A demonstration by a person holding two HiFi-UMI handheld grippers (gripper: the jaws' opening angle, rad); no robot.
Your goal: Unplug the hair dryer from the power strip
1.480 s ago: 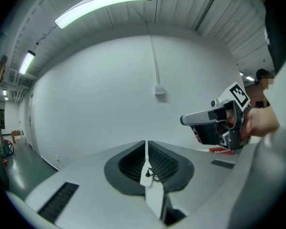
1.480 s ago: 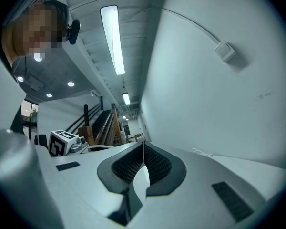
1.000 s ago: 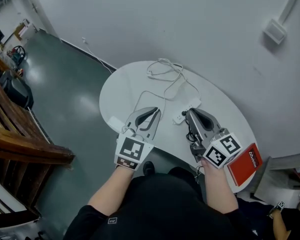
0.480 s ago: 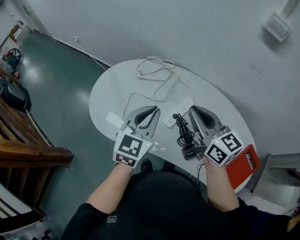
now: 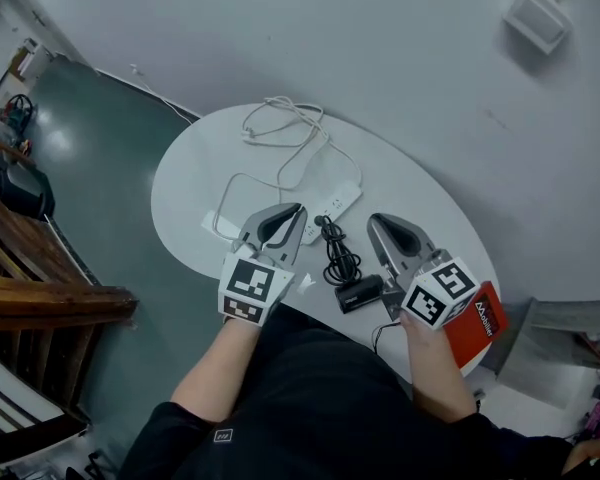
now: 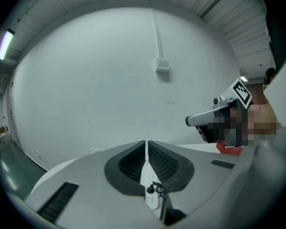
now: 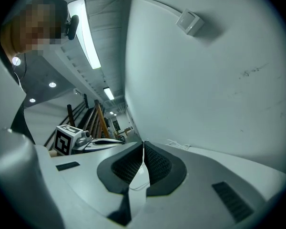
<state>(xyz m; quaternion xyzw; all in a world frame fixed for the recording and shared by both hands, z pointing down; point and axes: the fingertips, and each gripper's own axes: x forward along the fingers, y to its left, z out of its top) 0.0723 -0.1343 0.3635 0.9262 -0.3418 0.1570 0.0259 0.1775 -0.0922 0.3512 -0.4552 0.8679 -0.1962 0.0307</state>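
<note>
- Both my claws hover low over the white oval table [image 5: 190, 183], side by side. The long white power strip [image 5: 335, 201] lies between their tips and a little beyond them.
- My left claw [image 5: 292, 211] is closed tight, jaws pressed together with nothing between them. My right claw [image 5: 376, 221] is closed and empty too.
- The small black hair dryer [image 5: 359, 293] lies near the table's near edge, just beside my right claw.
- Its black cord [image 5: 340, 260] is bundled in a loose coil and runs up to a black plug [image 5: 326, 224] seated in the near end of the strip.
- As I judge it, this is the approach: the plug is in its socket and nothing is gripped yet.
- To do it well, I should open both claws before reaching.
- The left claw should pin the strip's body to the table. The right should close on the plug's hard body, never on the cord.
- I should pull straight out from the socket face. A sideways tug could drag the light strip or strain the cord.
- The strip's own thin white cable [image 5: 280, 128] loops at the table's far side, well apart from the plug.
</note>
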